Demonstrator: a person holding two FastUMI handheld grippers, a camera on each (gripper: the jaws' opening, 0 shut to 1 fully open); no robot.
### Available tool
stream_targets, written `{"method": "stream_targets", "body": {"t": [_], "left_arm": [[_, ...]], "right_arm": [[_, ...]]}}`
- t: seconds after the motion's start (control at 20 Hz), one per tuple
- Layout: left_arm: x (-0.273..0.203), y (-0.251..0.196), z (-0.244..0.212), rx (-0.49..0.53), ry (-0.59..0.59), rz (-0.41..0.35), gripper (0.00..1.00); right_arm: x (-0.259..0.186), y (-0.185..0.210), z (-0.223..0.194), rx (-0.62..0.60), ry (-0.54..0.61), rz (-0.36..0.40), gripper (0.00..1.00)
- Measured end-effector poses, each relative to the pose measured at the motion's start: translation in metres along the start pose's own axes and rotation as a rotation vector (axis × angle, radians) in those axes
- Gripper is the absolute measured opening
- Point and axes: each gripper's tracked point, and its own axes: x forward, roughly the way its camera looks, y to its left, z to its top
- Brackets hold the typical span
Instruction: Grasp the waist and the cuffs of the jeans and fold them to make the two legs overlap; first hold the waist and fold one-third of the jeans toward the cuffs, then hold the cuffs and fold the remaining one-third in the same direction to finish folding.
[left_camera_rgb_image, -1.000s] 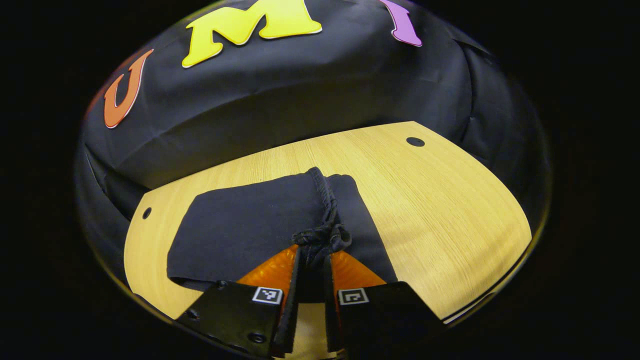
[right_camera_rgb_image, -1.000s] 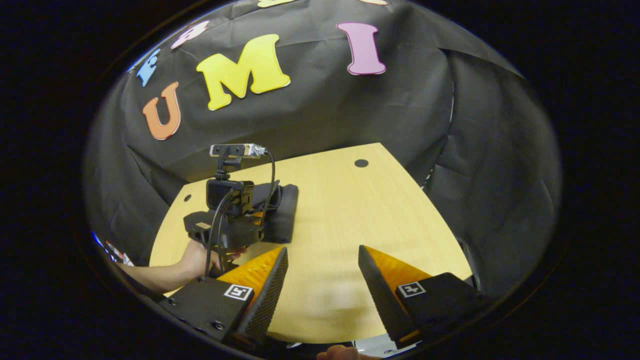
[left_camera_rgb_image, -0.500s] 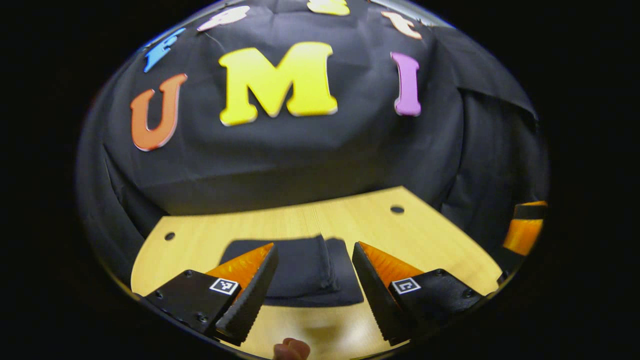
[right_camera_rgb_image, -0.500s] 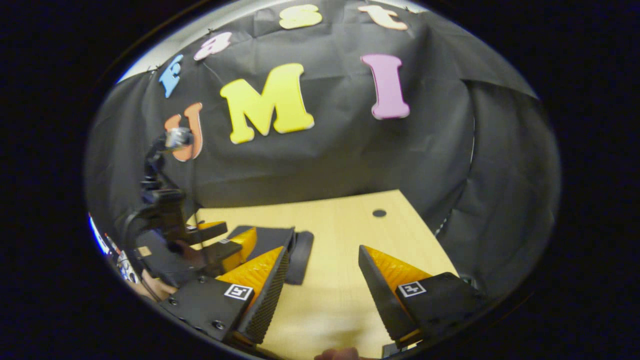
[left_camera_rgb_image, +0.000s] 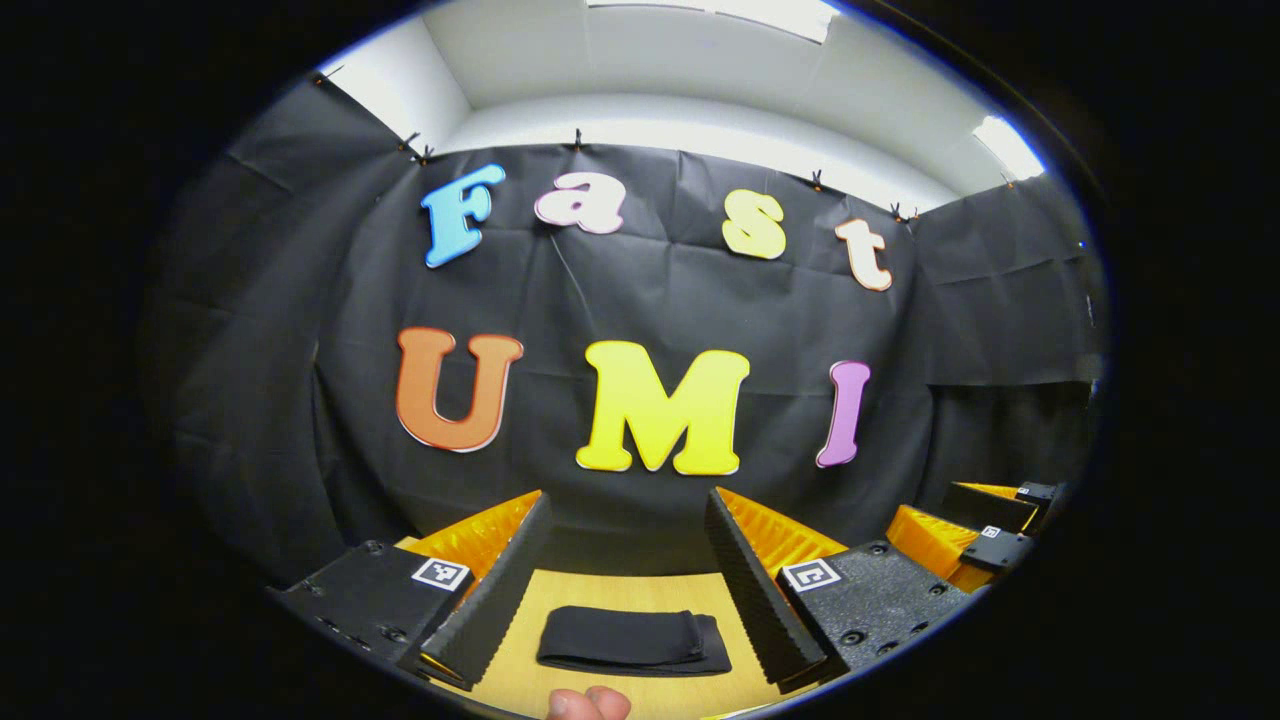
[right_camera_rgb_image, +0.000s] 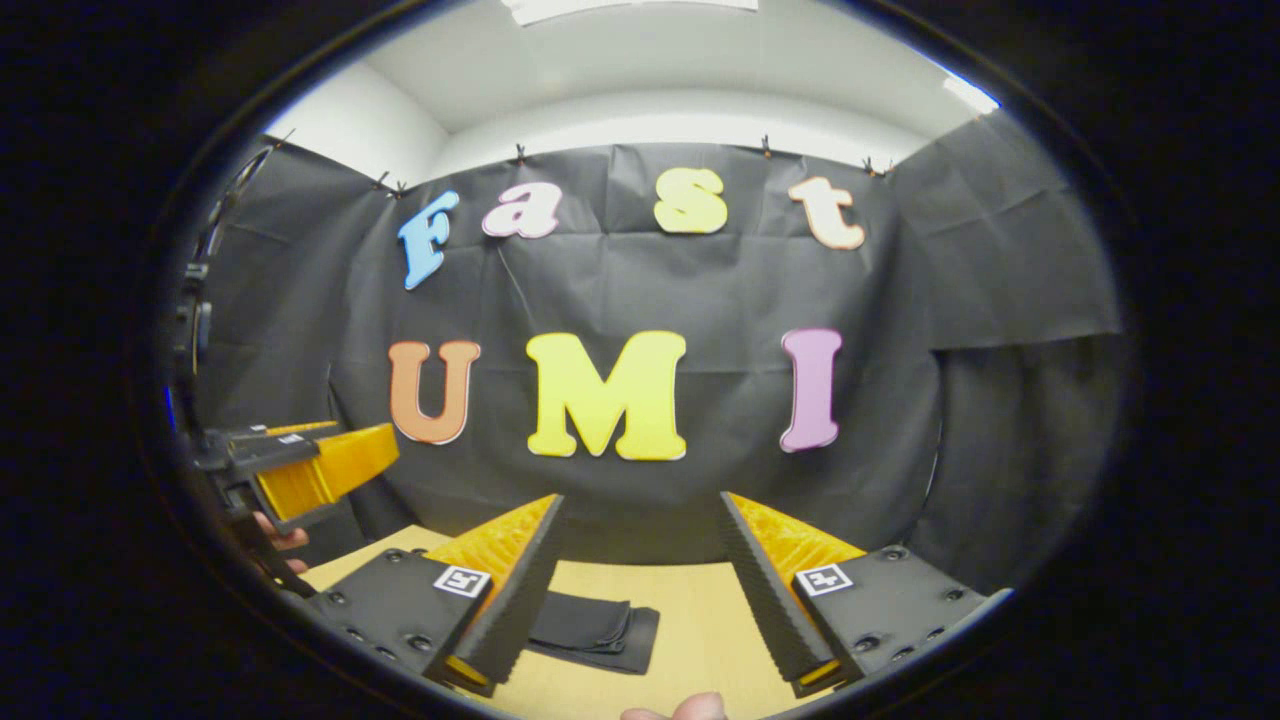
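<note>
While the folded jeans (left_camera_rgb_image: 633, 641) lie flat on the bench (left_camera_rgb_image: 520, 665), both grippers hang above it with nothing in them. In the left gripper view the jeans sit as a compact dark bundle between the fingers of the left gripper (left_camera_rgb_image: 628, 585), well below them and untouched. In the right gripper view the same bundle (right_camera_rgb_image: 595, 630) lies low and to the left, partly behind that gripper's left finger. Judging by its stacked layers, the folding looks finished or very nearly so.

What could still go wrong is small but real: soft cloth with thick seams can spring back, so the top layer may creep open if it was laid loosely, and a low pass by either gripper could catch an edge and drag the stack askew. The bundle also appears to lie toward the near side of the bench, where a nudge might shift it toward the edge.

On the left gripper the jaws stand wide apart, holding and touching nothing. On the right gripper (right_camera_rgb_image: 640, 570) the jaws are likewise spread wide, clear of the cloth. The left gripper also shows at the left rim of the right gripper view, raised off the bench, with a hand (right_camera_rgb_image: 275, 535) behind it.
</note>
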Motion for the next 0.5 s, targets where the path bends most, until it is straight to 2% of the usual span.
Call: {"method": "stream_targets", "body": {"t": [0.05,0.25,0.5], "left_arm": [[-0.008,0.009,0.009,-0.007,-0.006,0.017,0.97],[-0.044,0.038,0.029,-0.048,-0.019,0.076,0.98],[-0.065,0.049,0.03,-0.061,-0.017,0.098,1.0]], "right_arm": [[-0.008,0.009,0.006,-0.009,-0.012,0.008,0.98],[-0.035,0.038,0.024,-0.007,-0.05,0.047,0.97],[-0.032,0.048,0.018,0.017,-0.056,0.068,0.97]]}}
